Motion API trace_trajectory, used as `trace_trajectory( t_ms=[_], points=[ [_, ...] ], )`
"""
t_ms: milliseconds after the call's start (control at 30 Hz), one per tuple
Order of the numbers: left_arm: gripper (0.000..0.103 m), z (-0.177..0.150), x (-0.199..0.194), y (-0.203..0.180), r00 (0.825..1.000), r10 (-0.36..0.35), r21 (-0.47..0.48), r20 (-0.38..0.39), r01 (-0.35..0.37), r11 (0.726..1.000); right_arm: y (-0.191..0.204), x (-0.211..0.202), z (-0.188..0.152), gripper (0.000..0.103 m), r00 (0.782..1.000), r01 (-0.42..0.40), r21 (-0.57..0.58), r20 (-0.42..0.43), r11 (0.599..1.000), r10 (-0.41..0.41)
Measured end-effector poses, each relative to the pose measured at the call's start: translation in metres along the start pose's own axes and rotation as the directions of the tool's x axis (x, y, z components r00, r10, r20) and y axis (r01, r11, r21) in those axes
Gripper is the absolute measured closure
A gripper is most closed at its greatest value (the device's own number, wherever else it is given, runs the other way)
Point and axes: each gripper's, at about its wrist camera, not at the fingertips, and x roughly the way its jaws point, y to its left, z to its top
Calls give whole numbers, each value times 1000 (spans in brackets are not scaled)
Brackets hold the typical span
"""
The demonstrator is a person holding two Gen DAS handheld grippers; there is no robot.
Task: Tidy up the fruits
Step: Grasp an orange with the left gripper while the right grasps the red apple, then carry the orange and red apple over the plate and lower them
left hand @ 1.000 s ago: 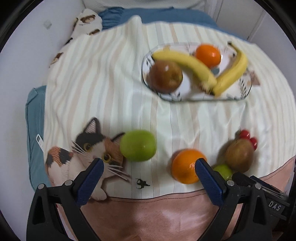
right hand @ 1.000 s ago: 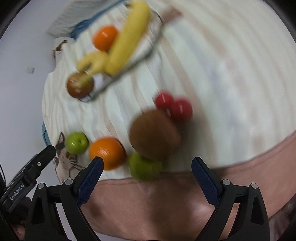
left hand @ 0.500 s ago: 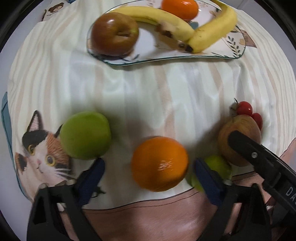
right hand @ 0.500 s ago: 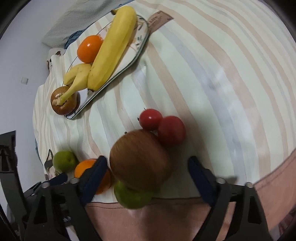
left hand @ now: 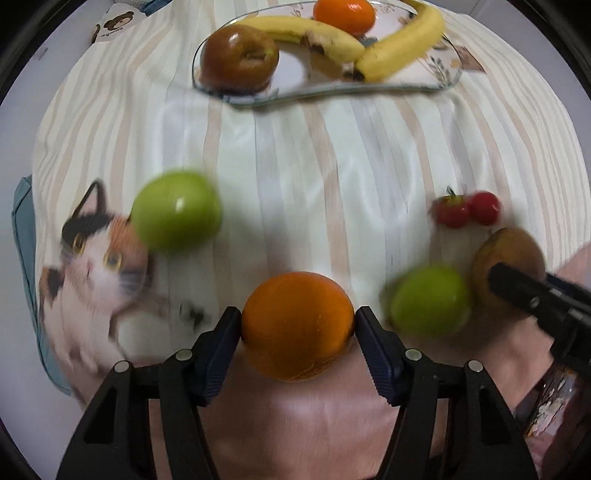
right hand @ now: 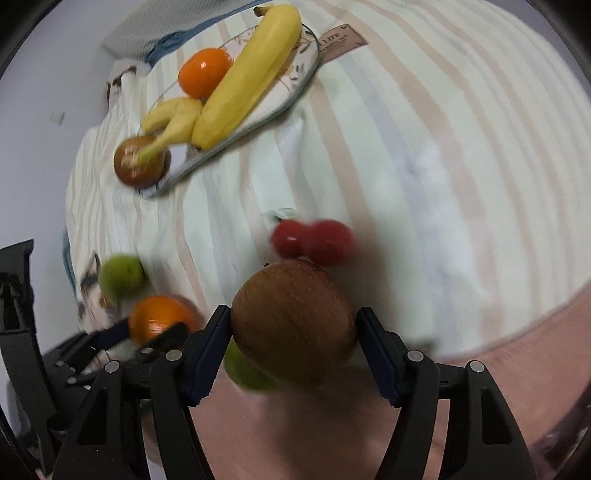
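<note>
Both claws closed in since half-second ago: left claw (left hand: 298,326) now pinching round orange fruit (left hand: 297,325); right claw (right hand: 293,328) pinching brown russet apple (right hand: 293,323).

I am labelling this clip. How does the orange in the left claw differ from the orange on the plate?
The near orange sits between the left claw pads, off the plate; the plate orange lies free beside two bananas. The near one looks larger, perhaps only from closeness. Both are round and orange.
</note>
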Motion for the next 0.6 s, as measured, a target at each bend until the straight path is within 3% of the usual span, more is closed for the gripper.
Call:
trace_trajectory(
  t_ms=[100, 333, 600],
  points=[
    [41, -13, 5, -3, 1000, 7, 18, -14, -6, 1000, -12, -5, -18, 32, 998, 52, -39, -40, 998, -54],
    [40, 0, 22, -4, 1000, 26, 3, 1, -26, 1000, -26, 13, -27, 31, 994, 91, -29, -58, 995, -93],
    [42, 4, 15, -2, 999, 35, 1, 12, -35, 999, -21, 18, -29, 32, 997, 72, -23, -35, 997, -73]
  ],
)
